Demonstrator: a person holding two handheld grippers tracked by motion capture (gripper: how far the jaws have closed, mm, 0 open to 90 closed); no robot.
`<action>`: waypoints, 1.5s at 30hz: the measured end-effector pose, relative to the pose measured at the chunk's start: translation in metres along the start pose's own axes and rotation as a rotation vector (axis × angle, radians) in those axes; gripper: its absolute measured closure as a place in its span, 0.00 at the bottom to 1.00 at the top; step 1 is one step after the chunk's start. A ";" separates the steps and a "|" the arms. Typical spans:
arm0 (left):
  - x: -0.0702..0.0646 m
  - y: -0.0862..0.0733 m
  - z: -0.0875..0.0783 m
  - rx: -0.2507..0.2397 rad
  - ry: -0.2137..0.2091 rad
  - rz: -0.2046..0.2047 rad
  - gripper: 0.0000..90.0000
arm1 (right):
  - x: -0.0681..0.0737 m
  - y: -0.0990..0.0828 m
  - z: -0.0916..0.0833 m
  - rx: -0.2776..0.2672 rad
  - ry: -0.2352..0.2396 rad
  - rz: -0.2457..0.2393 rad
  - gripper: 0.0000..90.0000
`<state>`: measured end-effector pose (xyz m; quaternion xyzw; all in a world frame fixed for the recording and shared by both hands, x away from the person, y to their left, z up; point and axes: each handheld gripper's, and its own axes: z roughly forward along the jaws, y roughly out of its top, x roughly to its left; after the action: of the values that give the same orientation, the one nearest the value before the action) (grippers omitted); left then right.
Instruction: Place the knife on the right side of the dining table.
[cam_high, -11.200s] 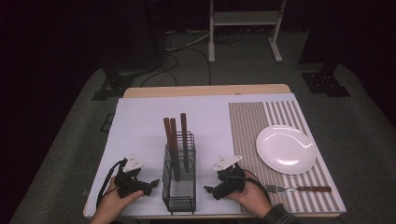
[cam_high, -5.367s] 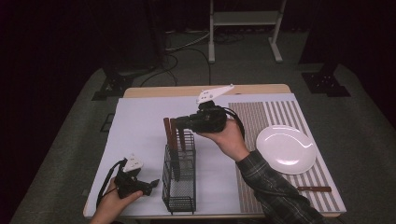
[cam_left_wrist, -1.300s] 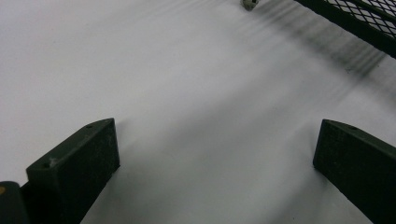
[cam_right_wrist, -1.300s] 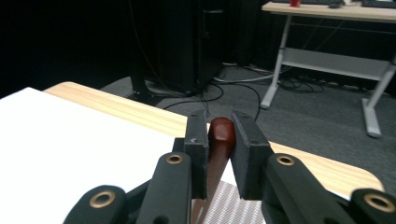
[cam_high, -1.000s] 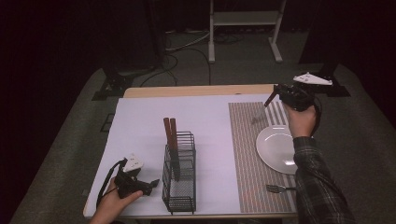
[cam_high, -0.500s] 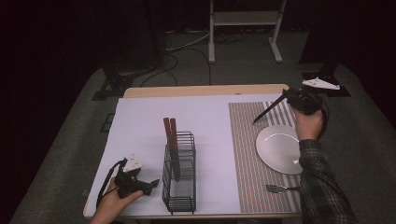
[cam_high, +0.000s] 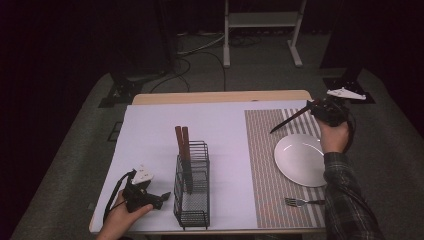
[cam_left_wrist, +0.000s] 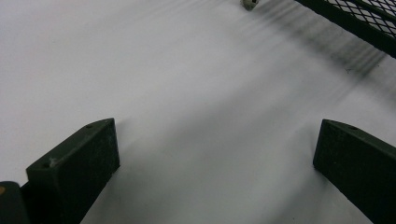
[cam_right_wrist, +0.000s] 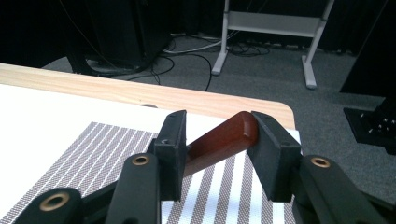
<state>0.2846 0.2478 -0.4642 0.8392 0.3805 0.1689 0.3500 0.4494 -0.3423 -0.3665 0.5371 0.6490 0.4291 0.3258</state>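
Lowered since a second ago, the right gripper (cam_high: 314, 106) has been opening its jaws, the knife's (cam_high: 290, 119) wooden handle (cam_right_wrist: 219, 140) slack between them above the striped placemat (cam_high: 260, 150), beyond the plate (cam_high: 300, 160); nearer, the left gripper (cam_high: 159, 197) rests open on the table (cam_left_wrist: 187, 93) beside the wire caddy (cam_high: 192, 200)
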 end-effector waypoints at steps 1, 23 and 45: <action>0.000 0.000 0.000 0.000 0.000 0.000 0.00 | -0.001 -0.001 0.000 0.003 0.000 0.005 0.62; 0.000 0.000 0.000 0.001 0.000 0.001 0.00 | -0.023 -0.033 0.011 0.082 -0.030 0.067 0.43; 0.000 0.000 0.000 0.001 0.000 0.000 0.00 | -0.039 -0.058 0.028 0.174 -0.028 0.162 0.29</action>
<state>0.2845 0.2478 -0.4641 0.8394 0.3805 0.1690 0.3494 0.4584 -0.3779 -0.4329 0.6199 0.6338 0.3886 0.2512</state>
